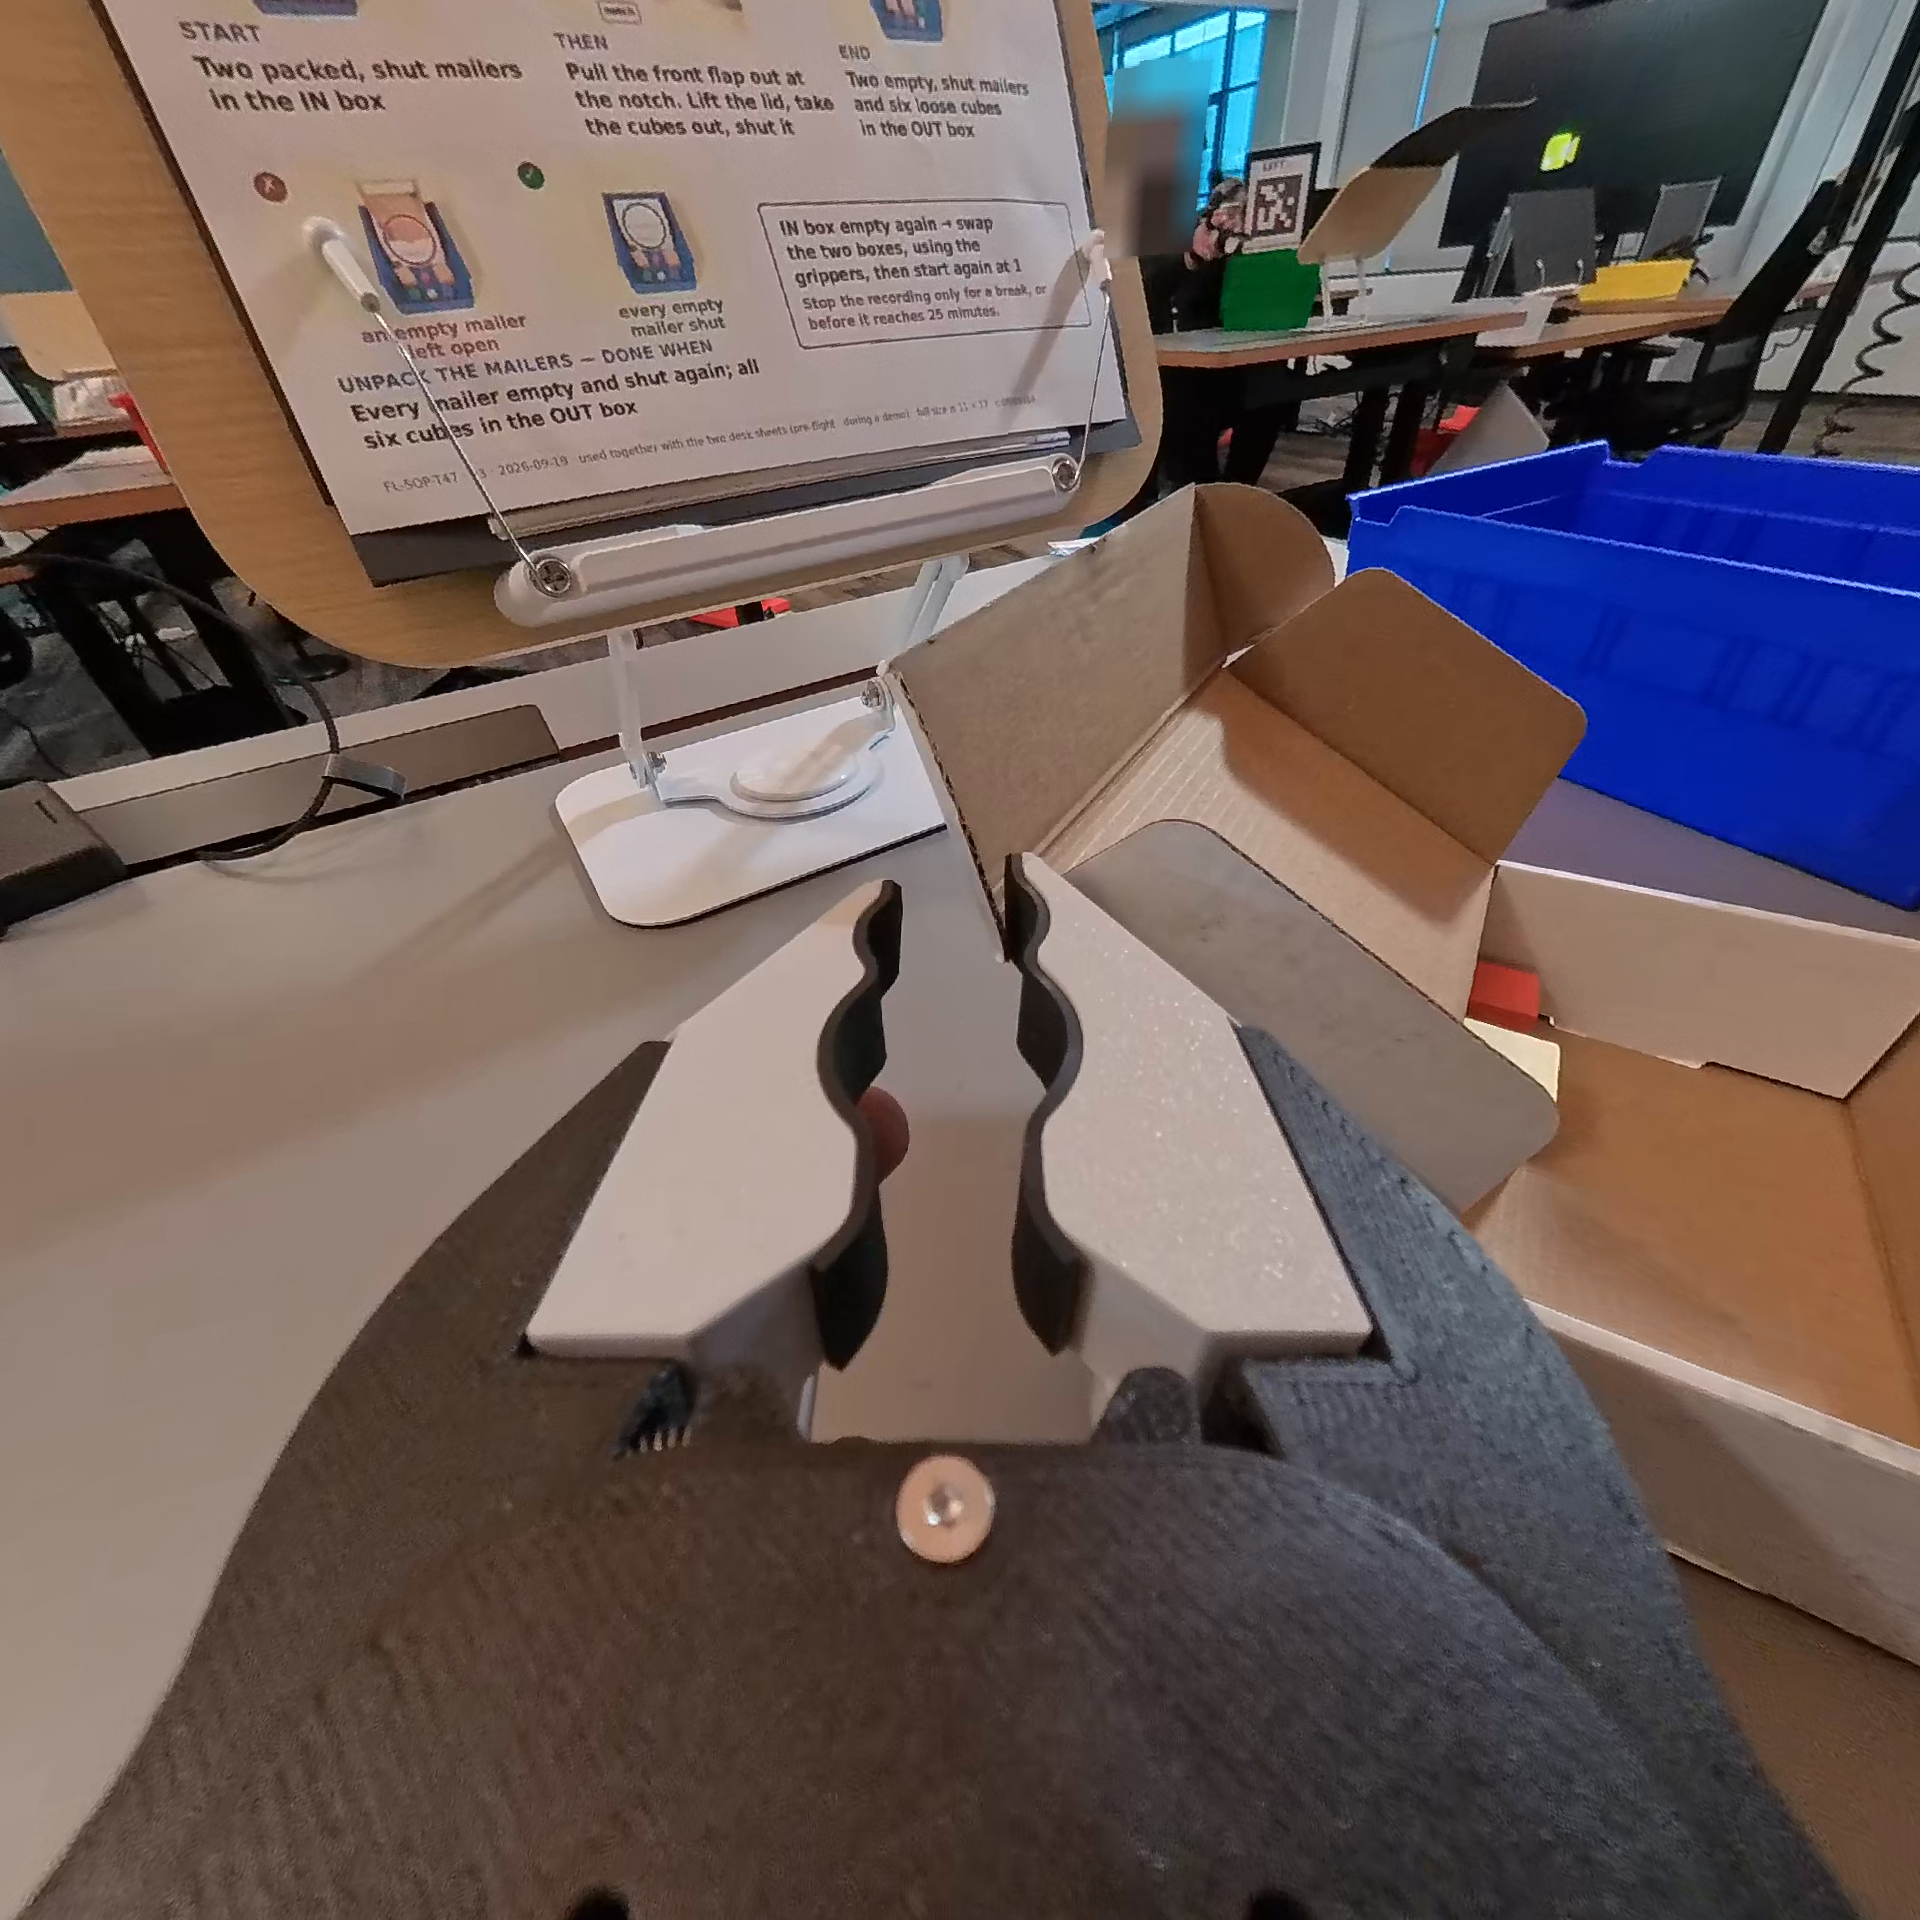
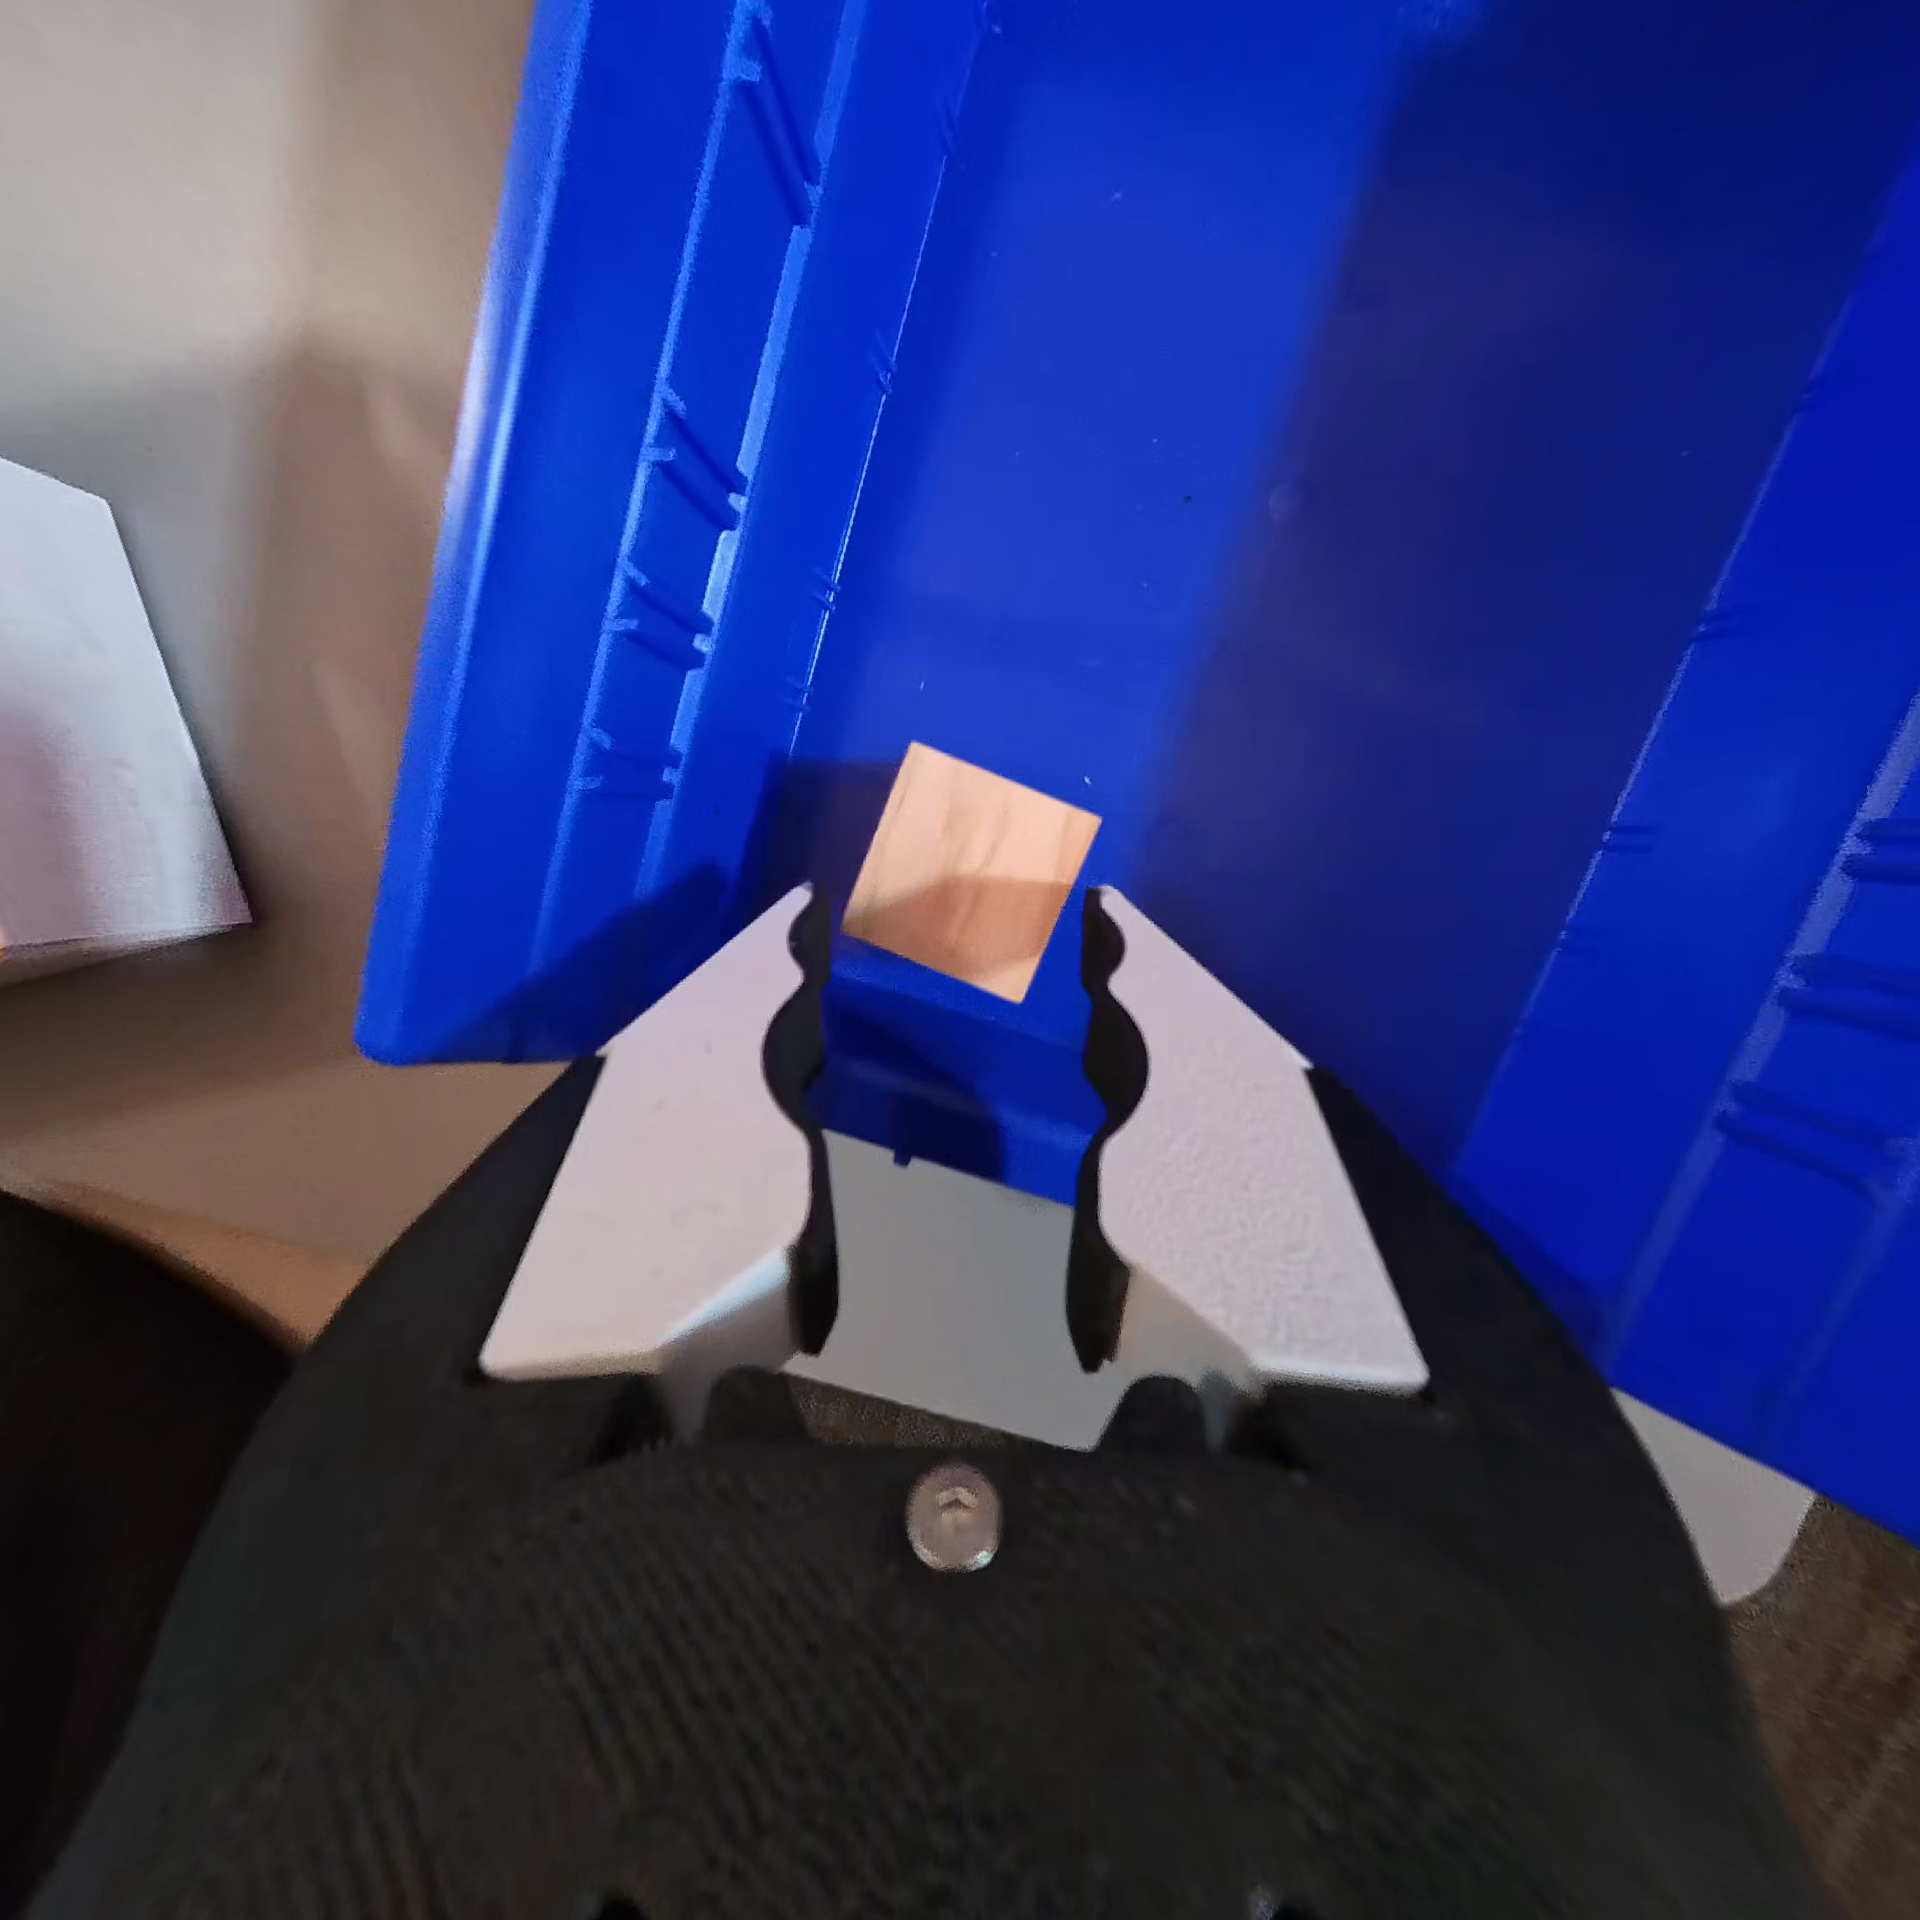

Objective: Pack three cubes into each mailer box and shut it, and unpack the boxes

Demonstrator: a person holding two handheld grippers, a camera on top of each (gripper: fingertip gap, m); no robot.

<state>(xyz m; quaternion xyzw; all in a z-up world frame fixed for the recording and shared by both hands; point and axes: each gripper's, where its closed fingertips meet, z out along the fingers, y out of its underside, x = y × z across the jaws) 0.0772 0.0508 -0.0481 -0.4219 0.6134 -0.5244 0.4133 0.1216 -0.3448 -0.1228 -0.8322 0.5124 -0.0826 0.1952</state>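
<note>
Left wrist view: the left gripper is raised over the pale tabletop, its jaws a narrow gap apart, with the edge of a cardboard flap at the tip of the right-hand finger; whether the flap is actually pinched cannot be told; the flap belongs to an open mailer box, brown inside and white outside, whose lid stands up; a red cube shows just beside the box wall; a second open mailer lies nearer the camera; a blue bin stands behind the boxes; a document stand bearing a printed instruction sheet rises at the far side of the table. Right wrist view: the right gripper points down into the blue bin, jaws spread and holding nothing; a plain wooden cube rests on the bin floor just beyond the fingertips, apart from both pads; a white box corner lies at the left edge.
</note>
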